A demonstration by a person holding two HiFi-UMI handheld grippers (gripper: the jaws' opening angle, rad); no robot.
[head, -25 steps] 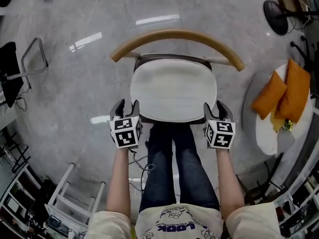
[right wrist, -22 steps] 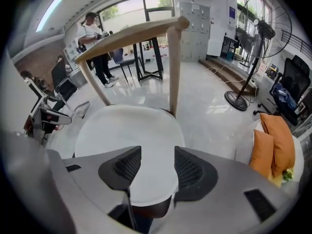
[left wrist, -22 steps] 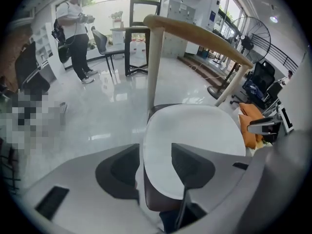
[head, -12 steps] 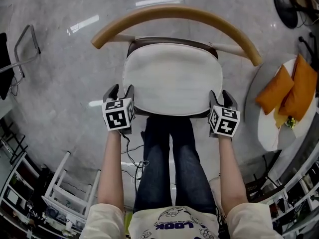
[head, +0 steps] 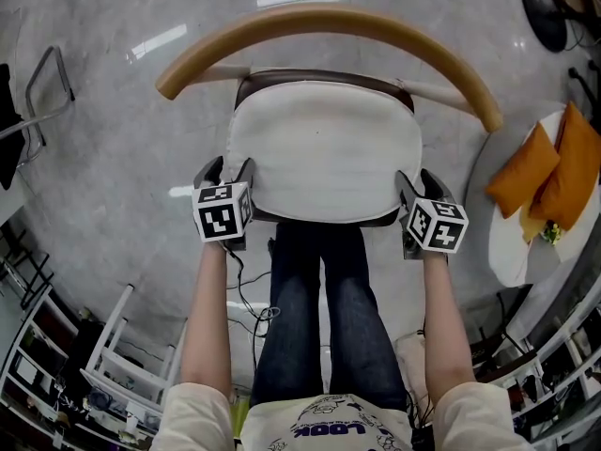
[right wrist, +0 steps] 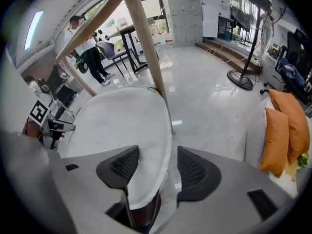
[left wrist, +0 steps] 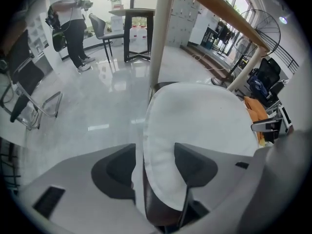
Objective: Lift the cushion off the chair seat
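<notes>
A white cushion point(head: 319, 148) lies on the dark brown seat point(head: 319, 76) of a chair with a curved wooden backrest point(head: 329, 22). My left gripper point(head: 228, 170) stands at the cushion's left edge and points steeply down. In the left gripper view the cushion's rim point(left wrist: 161, 160) runs between the jaws of the left gripper point(left wrist: 153, 167), which are opening, and the pads do not press on it. My right gripper point(head: 418, 182) is at the cushion's right edge. Its jaws are opening too, and the cushion's rim point(right wrist: 148, 174) lies loose between them in the right gripper view point(right wrist: 156, 169).
Two orange pillows point(head: 545, 172) lie on a round white table point(head: 507, 242) to the right. A fan's base point(head: 545, 12) stands at the top right and a metal chair frame point(head: 42, 92) at the left. A white rack point(head: 122, 365) is at the lower left. A person point(left wrist: 68, 23) stands far off.
Both grippers have come down from the seat's front corners to the cushion's two sides, and their jaws stand wider. The chair looks nearer in the head view.
</notes>
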